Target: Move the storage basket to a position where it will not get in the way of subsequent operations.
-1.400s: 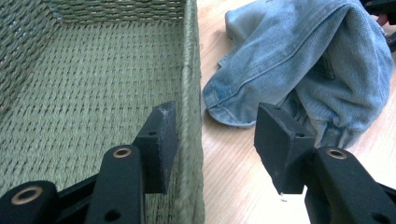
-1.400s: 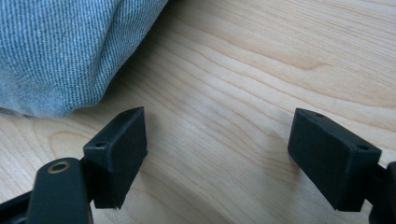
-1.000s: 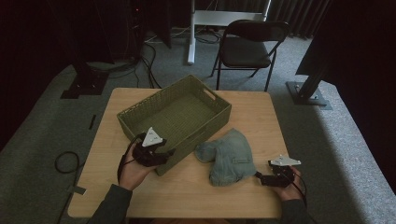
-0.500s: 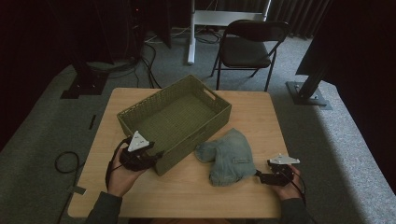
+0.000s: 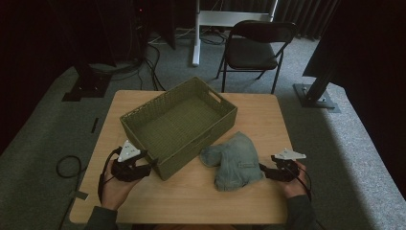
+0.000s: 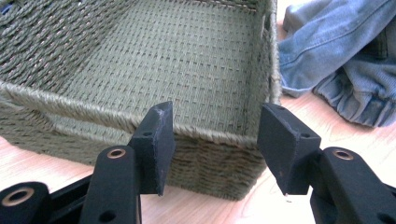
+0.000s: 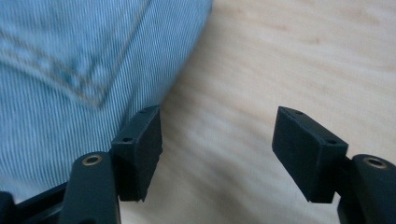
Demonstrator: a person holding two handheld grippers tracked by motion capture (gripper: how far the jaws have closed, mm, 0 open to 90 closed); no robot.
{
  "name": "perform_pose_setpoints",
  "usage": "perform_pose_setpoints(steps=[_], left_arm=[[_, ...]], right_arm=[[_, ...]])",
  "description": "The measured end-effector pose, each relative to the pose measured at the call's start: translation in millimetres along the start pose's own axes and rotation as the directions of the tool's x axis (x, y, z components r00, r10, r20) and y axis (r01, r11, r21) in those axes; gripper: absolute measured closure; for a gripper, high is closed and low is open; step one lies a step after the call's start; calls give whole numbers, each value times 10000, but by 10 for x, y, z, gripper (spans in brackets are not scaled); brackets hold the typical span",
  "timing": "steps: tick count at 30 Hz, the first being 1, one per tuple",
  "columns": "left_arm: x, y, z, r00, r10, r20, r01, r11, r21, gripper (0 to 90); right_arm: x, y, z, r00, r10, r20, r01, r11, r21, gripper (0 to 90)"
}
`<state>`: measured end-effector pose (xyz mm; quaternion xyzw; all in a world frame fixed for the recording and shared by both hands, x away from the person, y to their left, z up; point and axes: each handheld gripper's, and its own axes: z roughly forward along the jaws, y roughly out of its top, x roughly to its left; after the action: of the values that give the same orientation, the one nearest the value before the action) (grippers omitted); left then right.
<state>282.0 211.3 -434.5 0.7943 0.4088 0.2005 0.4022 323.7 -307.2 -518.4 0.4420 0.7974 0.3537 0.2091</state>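
A woven green basket (image 5: 179,125) stands empty at the table's middle left. A crumpled piece of blue denim clothing (image 5: 234,160) lies just to its right. My left gripper (image 5: 152,162) sits low by the basket's near left corner, open, its jaws framing the basket's rim (image 6: 210,135) without touching it. At the denim's right edge my right gripper (image 5: 262,170) is open over bare wood. Its jaws have just been closing with nothing between them. In the right gripper view its left pad (image 7: 142,140) sits at the hem of the denim (image 7: 70,70).
The wooden table (image 5: 268,120) has free room behind and to the right of the denim. A black folding chair (image 5: 253,48) and a white desk leg stand beyond the far edge. Cables lie on the grey carpet at the left.
My left gripper has moved left and back along the basket's near wall to its corner. The right gripper has edged slightly toward the denim.
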Motion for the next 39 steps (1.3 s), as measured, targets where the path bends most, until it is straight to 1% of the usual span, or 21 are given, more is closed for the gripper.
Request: perform_pose_setpoints(steps=[2,3,4,7,10,14,18,19,21,22,24,27,29,31,34,39], left_arm=[[0,0,0,10000,0,0,0,10000,0,466],[-27,-25,-19,10000,44,19,-44,9999,108,466],[-37,-39,-23,10000,60,17,-61,9998,168,466],[-68,-91,-6,9999,-7,133,3,9997,244,466],[-94,-148,29,9994,-163,299,156,9996,223,467],[-125,-201,92,9993,-148,343,131,9988,469,468],[-155,-233,153,9991,-120,408,92,9977,674,468],[-163,-237,168,9993,-114,363,88,9974,716,468],[-171,-244,183,9995,-80,307,58,9976,695,467],[-170,-247,184,9994,-131,324,110,9978,653,467],[-165,-257,184,9991,-228,354,206,9980,600,468],[-169,-275,205,9992,-246,313,225,9975,672,468],[-172,-281,222,9995,-229,204,215,9975,675,466],[-170,-279,226,9994,-271,213,256,9974,669,462],[-162,-288,234,9993,-275,238,261,9979,596,463],[-158,-290,235,9994,-279,228,266,9980,576,469]], right_arm=[[2,35,4,10000,-70,16,70,10000,-42,338],[2,35,4,10000,-70,16,70,10000,-42,340],[8,139,21,9997,-240,33,241,9996,-140,342],[-4,255,35,9989,-434,163,437,9989,-186,343],[-56,368,36,9980,-501,391,511,9984,-235,344],[-125,515,27,9964,-624,577,642,9975,-301,349],[-189,651,25,9956,-680,652,707,9967,-395,349],[-201,685,30,9955,-695,639,722,9965,-414,349],[-214,753,50,9950,-764,647,791,9960,-405,349],[-215,787,64,9946,-803,652,832,9956,-435,349],[-220,857,93,9945,-886,565,912,9948,-458,350],[-219,966,130,9949,-898,468,923,9942,-557,355],[-212,1041,153,9950,-915,392,940,9932,-680,357],[-206,1119,176,9939,-1033,379,1060,9914,-773,363],[-210,1245,225,9933,-1134,235,1152,9882,-1011,382],[-249,1465,358,9955,-945,-24,934,9873,-1287,419]])
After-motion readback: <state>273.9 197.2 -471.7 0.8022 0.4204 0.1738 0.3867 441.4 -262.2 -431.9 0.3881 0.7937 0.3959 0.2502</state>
